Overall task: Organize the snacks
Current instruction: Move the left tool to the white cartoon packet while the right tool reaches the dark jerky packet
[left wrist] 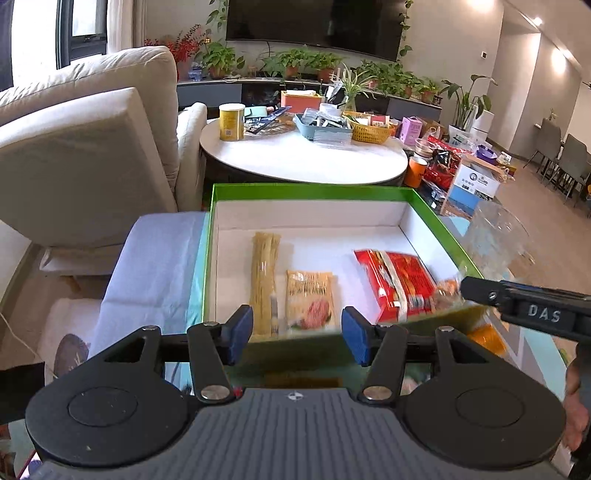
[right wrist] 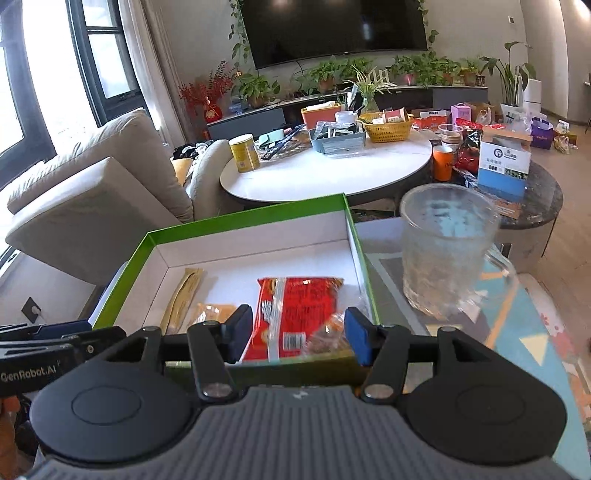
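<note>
With both my left hand-held gripper [left wrist: 297, 334] and right hand-held gripper [right wrist: 298, 334] spread and empty over the green box [right wrist: 236, 218] holding 4 snacks [right wrist: 295, 314], I'd worry a careless swing right knocks that glass mug [right wrist: 447, 254] off the table [right wrist: 535, 332].

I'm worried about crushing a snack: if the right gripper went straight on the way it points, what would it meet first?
Probably the small clear-wrapped snack or the red snack packet beside it in the green box; both show between the right gripper and its open fingers. Depth is uncertain.

A beige sofa [left wrist: 85, 147] faces a wall-mounted television [left wrist: 314, 26] above potted plants [left wrist: 306, 62].
</note>
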